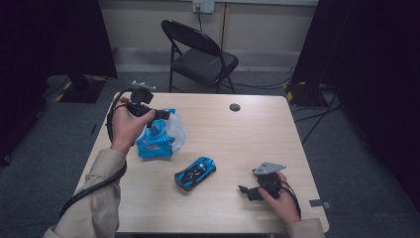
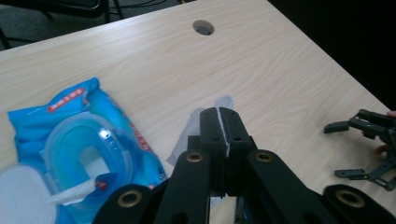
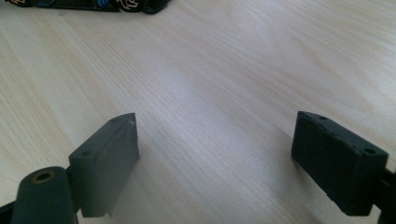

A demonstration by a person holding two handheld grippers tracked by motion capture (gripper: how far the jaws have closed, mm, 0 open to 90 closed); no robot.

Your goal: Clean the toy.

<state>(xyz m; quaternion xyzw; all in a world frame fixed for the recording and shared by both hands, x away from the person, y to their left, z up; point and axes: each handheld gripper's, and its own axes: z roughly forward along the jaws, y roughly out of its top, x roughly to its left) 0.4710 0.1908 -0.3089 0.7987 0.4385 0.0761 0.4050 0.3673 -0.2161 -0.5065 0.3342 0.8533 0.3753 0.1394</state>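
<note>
My left gripper (image 1: 165, 115) hovers above a blue pack of wet wipes (image 1: 153, 143) at the table's left. Its jaws are shut on a white wipe (image 1: 176, 130) that hangs beside the pack. In the left gripper view the gripper (image 2: 218, 112) pinches the wipe (image 2: 186, 140) as a thin white edge between the pads, and the pack (image 2: 77, 140) lies with its round lid flipped open. A blue toy car (image 1: 195, 173) sits mid-table. My right gripper (image 1: 246, 191) rests low near the front right, open over bare wood (image 3: 215, 144).
The light wooden table (image 1: 247, 144) has a round cable hole (image 1: 235, 107) near its far edge. A black folding chair (image 1: 200, 54) stands behind the table. Dark curtains flank both sides. The car's underside edge (image 3: 93, 4) shows at the top of the right gripper view.
</note>
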